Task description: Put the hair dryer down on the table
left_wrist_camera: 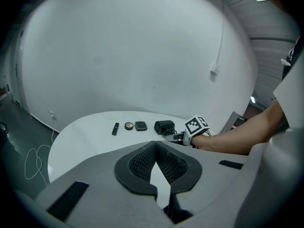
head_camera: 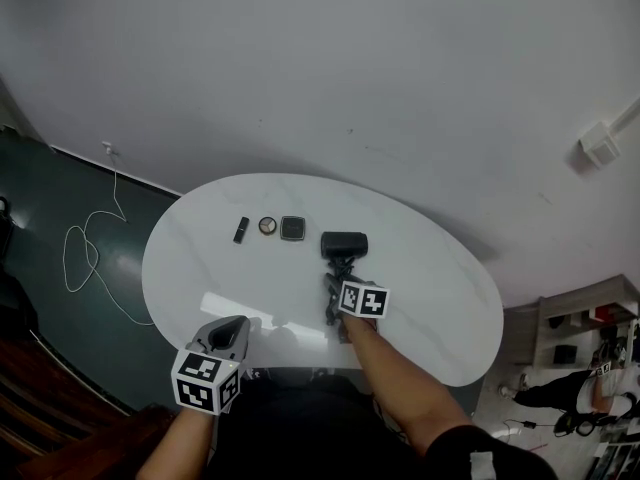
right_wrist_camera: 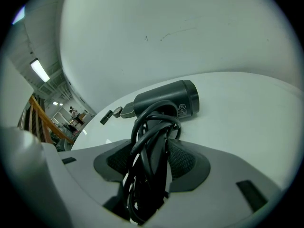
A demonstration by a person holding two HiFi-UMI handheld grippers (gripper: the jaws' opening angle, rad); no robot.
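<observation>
A dark grey hair dryer (head_camera: 344,243) lies with its barrel on the white oval table (head_camera: 250,288), right of centre. My right gripper (head_camera: 341,276) is shut on its handle, which has the black cord wound round it. In the right gripper view the handle and cord fill the gap between the pads (right_wrist_camera: 183,158), and the hair dryer barrel (right_wrist_camera: 166,101) rests on the tabletop just beyond. My left gripper (head_camera: 231,334) hovers at the table's near edge, shut with nothing in it. In the left gripper view its tips (left_wrist_camera: 155,146) meet, and the hair dryer (left_wrist_camera: 164,126) lies far ahead.
Left of the dryer sits a row of small things: a black stick (head_camera: 241,230), a round compact (head_camera: 267,226) and a square black case (head_camera: 292,229). A white cable (head_camera: 90,248) trails over the dark floor at the left. Shelving stands at the far right.
</observation>
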